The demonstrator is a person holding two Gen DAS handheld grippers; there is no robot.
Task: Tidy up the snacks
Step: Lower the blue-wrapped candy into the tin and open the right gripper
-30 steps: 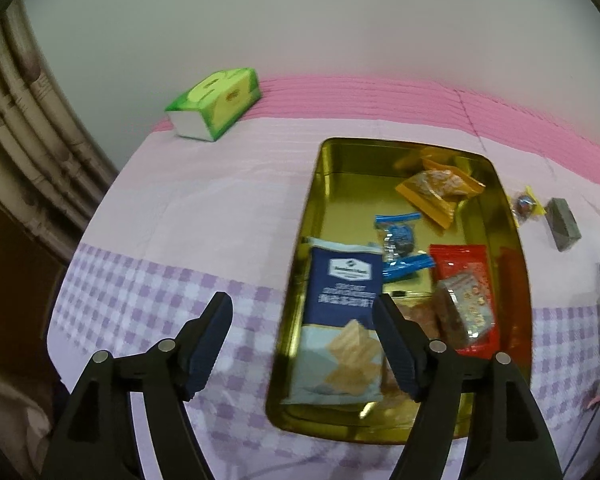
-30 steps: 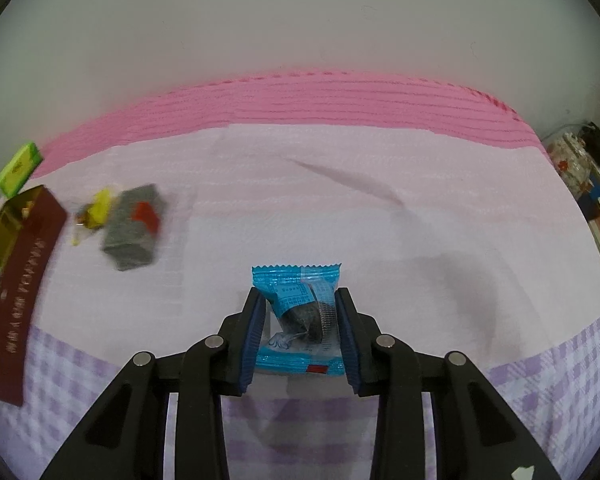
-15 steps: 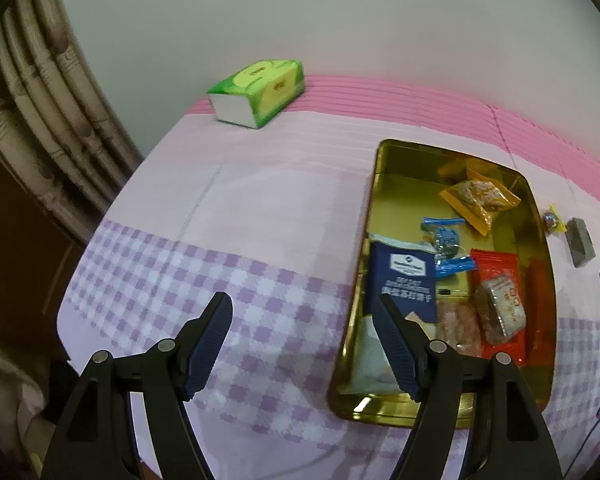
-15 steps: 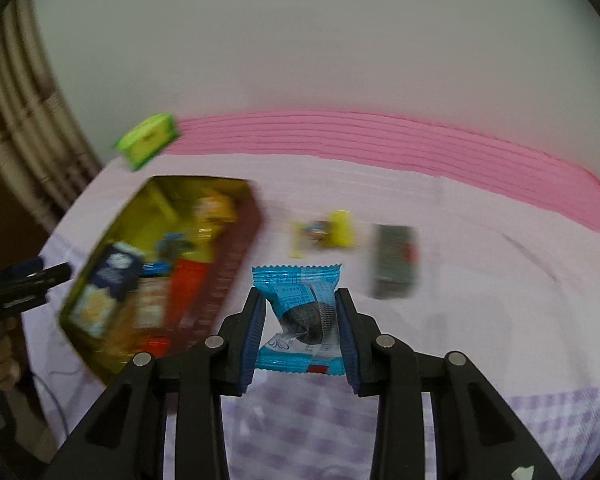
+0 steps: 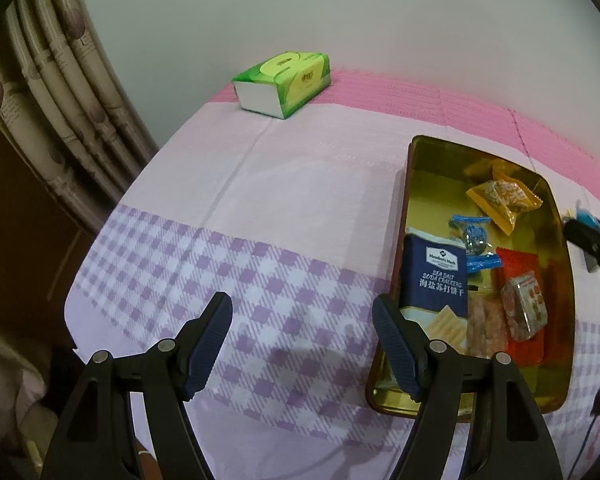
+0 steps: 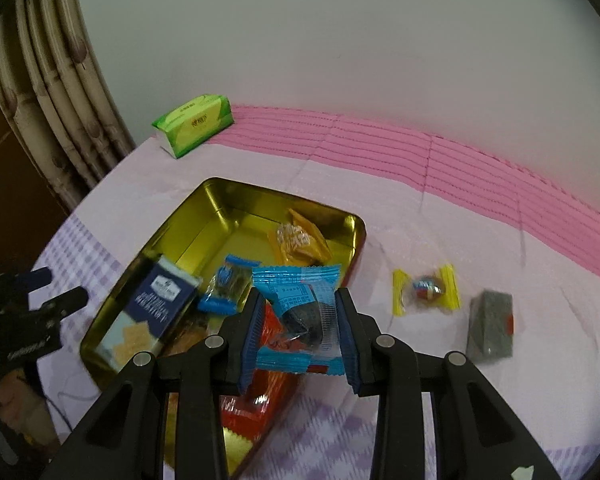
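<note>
Green tissue box [image 5: 285,82], patterned curtain [image 5: 56,92], grey wall [image 5: 340,12]

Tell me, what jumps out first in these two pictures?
The right gripper pinches a blue snack packet just above the near end of a shiny gold tin already holding crackers and sweets. Behind it, a bright green tissue pack sits by the tablecloth's pink stripe, while the left gripper hangs open over purple checks.

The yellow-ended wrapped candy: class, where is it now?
In the right wrist view, the yellow-ended candy lies on the tablecloth right of the gold tin, beside the grey packet.
</note>
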